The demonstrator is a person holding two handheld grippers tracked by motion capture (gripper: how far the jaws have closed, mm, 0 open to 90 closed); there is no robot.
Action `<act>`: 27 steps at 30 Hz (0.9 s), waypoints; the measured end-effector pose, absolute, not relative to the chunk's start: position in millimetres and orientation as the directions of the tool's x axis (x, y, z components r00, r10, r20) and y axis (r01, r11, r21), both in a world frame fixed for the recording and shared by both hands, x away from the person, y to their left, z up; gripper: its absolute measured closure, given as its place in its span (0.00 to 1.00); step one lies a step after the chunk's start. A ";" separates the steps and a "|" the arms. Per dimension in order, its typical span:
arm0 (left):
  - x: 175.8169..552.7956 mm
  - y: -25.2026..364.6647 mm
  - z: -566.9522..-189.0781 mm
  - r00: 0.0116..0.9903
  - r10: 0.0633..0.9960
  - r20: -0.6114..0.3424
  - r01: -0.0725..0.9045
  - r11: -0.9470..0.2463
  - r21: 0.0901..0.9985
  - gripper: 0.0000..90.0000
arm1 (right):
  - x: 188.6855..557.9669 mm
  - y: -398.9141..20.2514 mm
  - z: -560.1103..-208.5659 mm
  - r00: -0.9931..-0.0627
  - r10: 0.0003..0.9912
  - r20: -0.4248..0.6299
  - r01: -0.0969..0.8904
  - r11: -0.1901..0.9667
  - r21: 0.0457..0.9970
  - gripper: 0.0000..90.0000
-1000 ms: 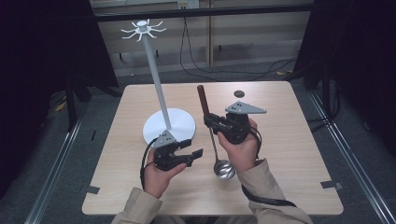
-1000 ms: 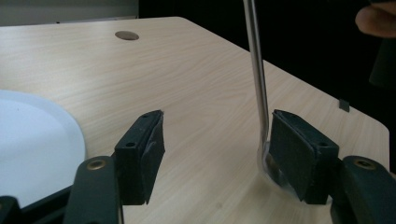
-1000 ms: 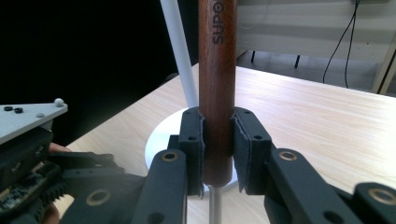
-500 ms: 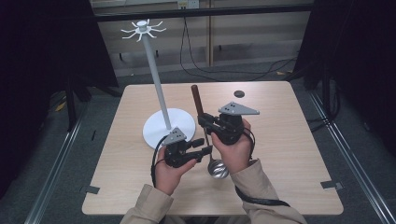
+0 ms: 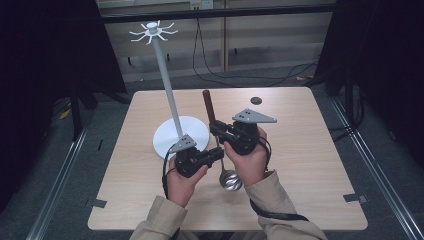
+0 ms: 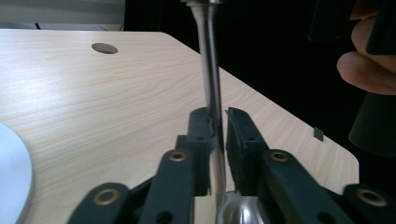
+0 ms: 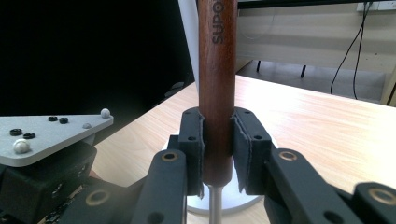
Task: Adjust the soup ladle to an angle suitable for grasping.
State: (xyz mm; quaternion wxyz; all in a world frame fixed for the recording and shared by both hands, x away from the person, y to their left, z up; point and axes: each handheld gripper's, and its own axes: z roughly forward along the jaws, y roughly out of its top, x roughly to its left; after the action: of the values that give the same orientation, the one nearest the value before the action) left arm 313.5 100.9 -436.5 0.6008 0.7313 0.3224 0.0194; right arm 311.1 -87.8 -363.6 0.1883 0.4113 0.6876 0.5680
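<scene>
Pale wood-grain laminate is forming the table (image 5: 310, 165), which is carrying a white utensil stand (image 5: 176, 135) made of a round flat base, a slim grey pole and a spoked hook crown. Both grippers are holding one ladle (image 5: 226, 165) above the near half of the table, its long axis running away from the person, wooden handle far, polished steel bowl near. The right gripper (image 5: 216, 129) is clamping the round dark-brown wooden handle (image 7: 215, 88). The left gripper (image 5: 220, 155), whose jaws have just been closing, is pinching the thin steel shank (image 6: 211, 88) just above the bowl. The stand is lying left of and beyond the ladle, nearer the left hand, so hanging is likely requiring a lift toward the hook crown.
</scene>
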 end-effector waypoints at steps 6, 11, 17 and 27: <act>315.2 103.2 -434.5 0.788 0.492 -0.371 0.453 -0.054 0.890 0.92 | 311.3 -88.8 -361.6 -0.592 0.775 0.219 0.347 0.000 0.938 0.84; 315.7 105.7 -433.5 0.782 0.501 -0.370 0.455 -0.053 0.889 0.94 | 310.2 -87.9 -360.8 -0.597 0.772 0.216 0.336 -0.004 0.942 0.83; 315.8 108.8 -431.2 0.789 0.515 -0.335 0.436 -0.085 0.896 0.94 | 311.5 -91.1 -364.6 -0.610 0.751 0.252 0.340 -0.039 0.940 0.83; 315.1 113.1 -427.3 0.805 0.530 -0.266 0.389 -0.135 0.911 0.95 | 312.9 -91.7 -365.0 -0.649 0.713 0.266 0.329 -0.052 0.943 0.77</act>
State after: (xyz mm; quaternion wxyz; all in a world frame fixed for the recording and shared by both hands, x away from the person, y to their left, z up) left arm 315.1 113.1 -427.3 0.5821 0.7508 0.3063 0.0606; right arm 312.9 -91.7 -365.0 0.1565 0.3886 0.6704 0.6124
